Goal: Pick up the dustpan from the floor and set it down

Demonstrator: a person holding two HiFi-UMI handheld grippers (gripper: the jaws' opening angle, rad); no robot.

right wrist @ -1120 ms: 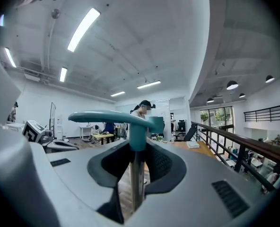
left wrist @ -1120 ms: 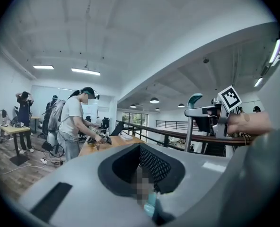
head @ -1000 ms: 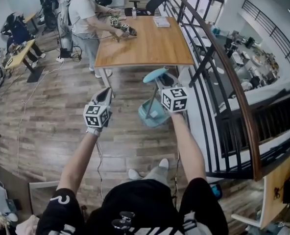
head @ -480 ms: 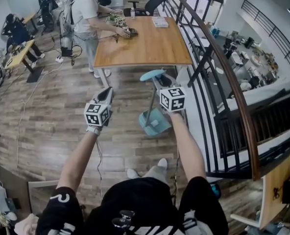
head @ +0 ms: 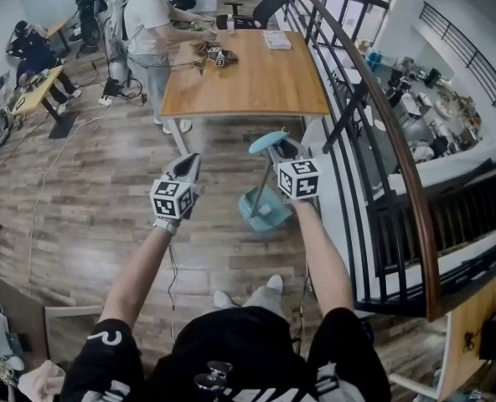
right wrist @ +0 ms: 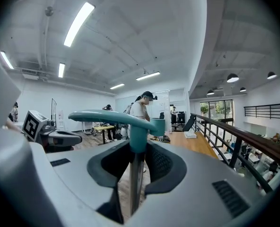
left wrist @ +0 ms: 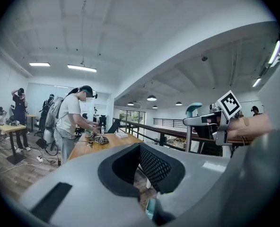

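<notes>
A teal long-handled dustpan hangs tilted under my right gripper, which is shut on its metal pole just below the teal top grip. In the right gripper view the pole runs down between the jaws of my right gripper, and the grip lies across above them. Whether the pan touches the wood floor I cannot tell. My left gripper is held level to the left of the dustpan. In its own view my left gripper is open and holds nothing.
A wooden table stands ahead with a person working at its far left corner. A dark railing with a wood handrail runs along the right. A cable trails on the floor, and my shoes are below.
The right gripper has come down a little with the dustpan, so the pan sits lower and nearer. The left gripper drifted slightly to the right. Both grips look unchanged.
</notes>
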